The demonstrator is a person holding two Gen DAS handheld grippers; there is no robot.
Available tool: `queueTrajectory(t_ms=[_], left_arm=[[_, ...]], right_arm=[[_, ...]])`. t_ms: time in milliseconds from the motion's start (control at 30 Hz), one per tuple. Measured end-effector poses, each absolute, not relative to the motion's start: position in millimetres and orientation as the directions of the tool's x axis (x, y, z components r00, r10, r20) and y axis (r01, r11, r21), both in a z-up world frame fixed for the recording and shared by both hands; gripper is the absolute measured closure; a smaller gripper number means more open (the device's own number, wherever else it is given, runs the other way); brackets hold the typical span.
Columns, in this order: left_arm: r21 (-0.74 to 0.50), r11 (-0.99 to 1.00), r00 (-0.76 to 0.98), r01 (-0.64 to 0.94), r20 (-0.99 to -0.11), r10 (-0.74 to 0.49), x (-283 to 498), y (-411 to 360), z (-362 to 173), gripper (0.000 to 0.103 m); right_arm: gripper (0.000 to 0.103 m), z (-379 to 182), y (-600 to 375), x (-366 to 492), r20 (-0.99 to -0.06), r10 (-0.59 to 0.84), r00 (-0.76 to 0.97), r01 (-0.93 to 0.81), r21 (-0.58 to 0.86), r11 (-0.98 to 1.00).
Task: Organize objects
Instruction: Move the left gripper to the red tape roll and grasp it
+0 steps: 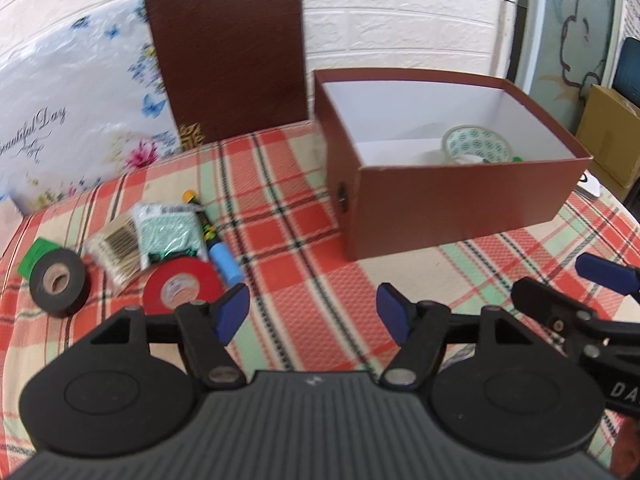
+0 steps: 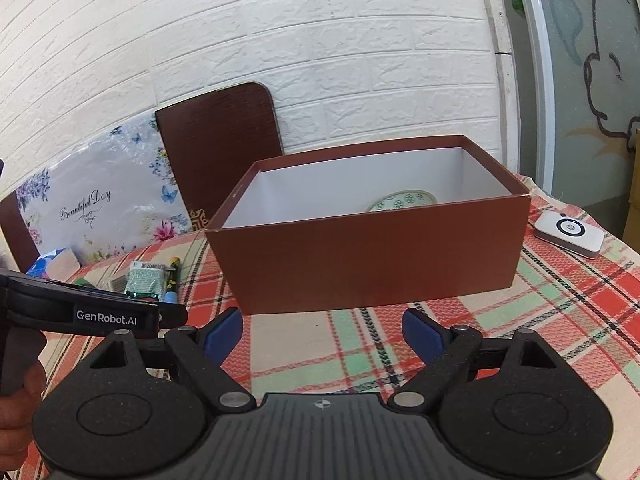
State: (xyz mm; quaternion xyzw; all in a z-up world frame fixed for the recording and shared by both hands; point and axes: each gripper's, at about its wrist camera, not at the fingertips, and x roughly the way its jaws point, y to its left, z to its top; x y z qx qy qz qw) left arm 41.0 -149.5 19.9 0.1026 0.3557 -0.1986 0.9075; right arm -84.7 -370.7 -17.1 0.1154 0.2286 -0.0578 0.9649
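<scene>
An open brown box (image 1: 452, 208) with a white inside stands on the plaid tablecloth; a roll of patterned tape (image 1: 476, 145) lies in it. The box also shows in the right wrist view (image 2: 372, 256), with the tape roll (image 2: 404, 201) inside. Left of the box lie a red tape roll (image 1: 180, 286), a black tape roll (image 1: 59, 282), a bag of cotton swabs (image 1: 116, 246), a green bead packet (image 1: 170, 232), a black marker (image 1: 200, 216) and a blue cylinder (image 1: 227, 266). My left gripper (image 1: 314, 314) is open and empty above the cloth. My right gripper (image 2: 322, 336) is open and empty in front of the box.
The brown box lid (image 1: 228, 60) leans against the white brick wall next to a floral bag (image 1: 72, 116). A white device (image 2: 568, 234) lies on the table right of the box. A cardboard carton (image 1: 612, 132) stands off the table at the right.
</scene>
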Motion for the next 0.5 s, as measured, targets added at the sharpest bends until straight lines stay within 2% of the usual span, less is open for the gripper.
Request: queueTrajectory(t_ms=[267, 500], left_arm=[[0.005, 0.927, 0.655, 0.376, -0.708, -0.262, 53.1, -118.5, 2.6, 0.031], [-0.034, 0.967, 0.660, 0.254, -0.725, -0.199, 72.6, -58.9, -21.6, 0.031]], right_arm=[[0.019, -19.2, -344.8, -75.0, -0.491, -0.028, 0.871, 0.116, 0.150, 0.982], [0.024, -28.3, -294.2, -51.3, -0.527, 0.056, 0.848, -0.034, 0.051, 0.998]])
